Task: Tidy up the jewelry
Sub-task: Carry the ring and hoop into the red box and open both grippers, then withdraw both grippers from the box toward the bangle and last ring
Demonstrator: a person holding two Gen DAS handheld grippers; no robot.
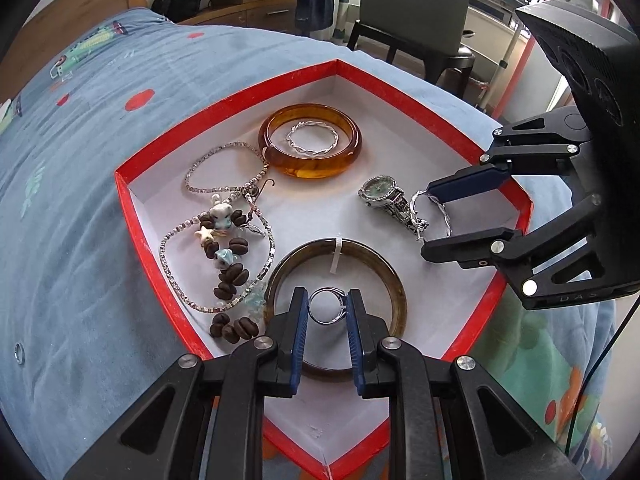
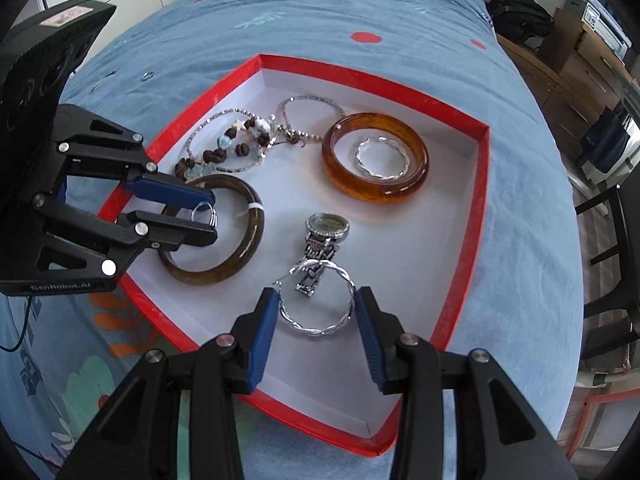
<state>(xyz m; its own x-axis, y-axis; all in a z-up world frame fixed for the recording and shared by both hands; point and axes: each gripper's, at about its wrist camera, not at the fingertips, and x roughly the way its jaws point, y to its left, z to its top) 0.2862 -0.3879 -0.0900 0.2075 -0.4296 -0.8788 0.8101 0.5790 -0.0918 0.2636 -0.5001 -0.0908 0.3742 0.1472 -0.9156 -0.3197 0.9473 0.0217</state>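
The small silver ring (image 1: 327, 307) is sitting clamped between the blue pads of the left gripper (image 1: 328, 312), hanging over the hollow of the dark brown bangle (image 1: 394, 292) near one corner of the red-rimmed box (image 1: 224, 100). It is probably very light and rigid, with a smooth, rounded band that could twist or pop out sideways, so the hold across its outer edge, one pad on each side, looks sensible; easing off gently close to the white floor would likely keep it from bouncing or rolling.

The twisted silver bangle (image 2: 320, 300) is being gripped across its width by the right gripper (image 2: 316, 304), whose pads are pressing on opposite sides of the hoop. It is hanging just over the band of the silver watch (image 2: 322, 240). Thin wire of this kind is probably light and a little springy, so hard squeezing could bend it out of round; its rope-like surface should give the pads some bite.

Further out, an amber bangle (image 2: 348, 184) is lying flat with another twisted silver hoop (image 2: 382, 160) inside it. A tangle of silver chain (image 1: 224, 176) and a brown bead strand (image 1: 228, 256) is lying beside them, limp and likely to snag. The box is resting on a blue patterned bedspread (image 1: 80, 200), where one more tiny ring (image 1: 19, 353) is lying outside.
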